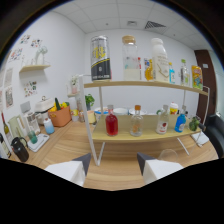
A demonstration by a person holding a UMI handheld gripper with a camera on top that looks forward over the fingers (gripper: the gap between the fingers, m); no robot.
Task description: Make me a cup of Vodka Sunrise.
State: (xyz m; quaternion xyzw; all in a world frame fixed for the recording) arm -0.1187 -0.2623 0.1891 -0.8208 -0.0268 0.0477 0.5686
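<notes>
Facing the two-tier shelf, fingers apart

My gripper (113,167) hangs over the wooden table (65,145) with nothing between its fingers; beyond them I see the shelf rack (145,85), a red bottle (111,123) and a clear bottle (136,121) on the lower tier, a dark can (100,59) up top.

We see a wooden tabletop (65,142) against a white wall. At its far side sits an orange basket (60,116) with what may be fruit inside, though the view is too soft for us to be sure. Nearer stands a black kettle (20,149). A small wall shelf (34,67) hangs above, with pictures (30,88) pinned beneath. A dark door (209,82) stands beyond the rack.
</notes>
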